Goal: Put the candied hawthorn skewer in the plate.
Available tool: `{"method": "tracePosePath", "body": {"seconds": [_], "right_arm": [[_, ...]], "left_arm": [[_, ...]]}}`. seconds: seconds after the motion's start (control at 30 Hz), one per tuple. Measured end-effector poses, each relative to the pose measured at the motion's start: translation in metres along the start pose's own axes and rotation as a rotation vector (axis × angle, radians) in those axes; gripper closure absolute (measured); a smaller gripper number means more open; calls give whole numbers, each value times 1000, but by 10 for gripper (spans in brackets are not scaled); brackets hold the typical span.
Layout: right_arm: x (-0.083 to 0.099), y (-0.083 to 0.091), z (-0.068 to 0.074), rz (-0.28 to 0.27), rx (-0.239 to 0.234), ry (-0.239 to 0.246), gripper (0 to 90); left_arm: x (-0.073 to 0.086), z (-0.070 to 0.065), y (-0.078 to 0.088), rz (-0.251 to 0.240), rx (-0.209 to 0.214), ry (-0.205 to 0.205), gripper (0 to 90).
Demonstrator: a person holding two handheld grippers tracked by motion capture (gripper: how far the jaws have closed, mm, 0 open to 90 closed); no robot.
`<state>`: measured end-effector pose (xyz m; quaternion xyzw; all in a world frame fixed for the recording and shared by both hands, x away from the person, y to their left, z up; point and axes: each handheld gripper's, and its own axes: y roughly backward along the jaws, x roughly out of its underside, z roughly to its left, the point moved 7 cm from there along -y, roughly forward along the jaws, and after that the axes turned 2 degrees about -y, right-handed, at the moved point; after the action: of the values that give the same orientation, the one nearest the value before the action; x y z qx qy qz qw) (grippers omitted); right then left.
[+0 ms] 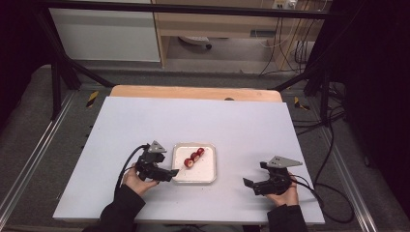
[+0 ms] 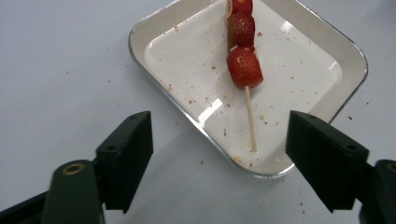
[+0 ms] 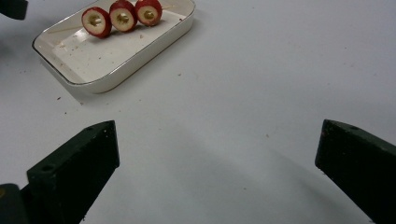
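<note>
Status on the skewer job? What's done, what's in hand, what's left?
Done: the skewer with three red fruit pieces lies in the white tray, stick end near the tray's rim. In hand: nothing. The left gripper is open beside the tray with nothing between its jaws; the right gripper is open over bare table. Left: probably just pulling both hands clear, as no other loose pieces are in sight.
</note>
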<state>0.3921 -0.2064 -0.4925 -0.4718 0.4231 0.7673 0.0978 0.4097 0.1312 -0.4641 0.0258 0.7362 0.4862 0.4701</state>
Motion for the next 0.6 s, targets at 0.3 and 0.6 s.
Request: {"method": "tracePosePath", "body": {"seconds": [0.3, 0.6], "right_arm": [[1, -1, 0, 6, 3, -3, 3], [3, -1, 0, 23, 8, -3, 3]], "left_arm": [[25, 16, 24, -63, -26, -22, 91], [56, 35, 37, -104, -10, 17, 93]]}}
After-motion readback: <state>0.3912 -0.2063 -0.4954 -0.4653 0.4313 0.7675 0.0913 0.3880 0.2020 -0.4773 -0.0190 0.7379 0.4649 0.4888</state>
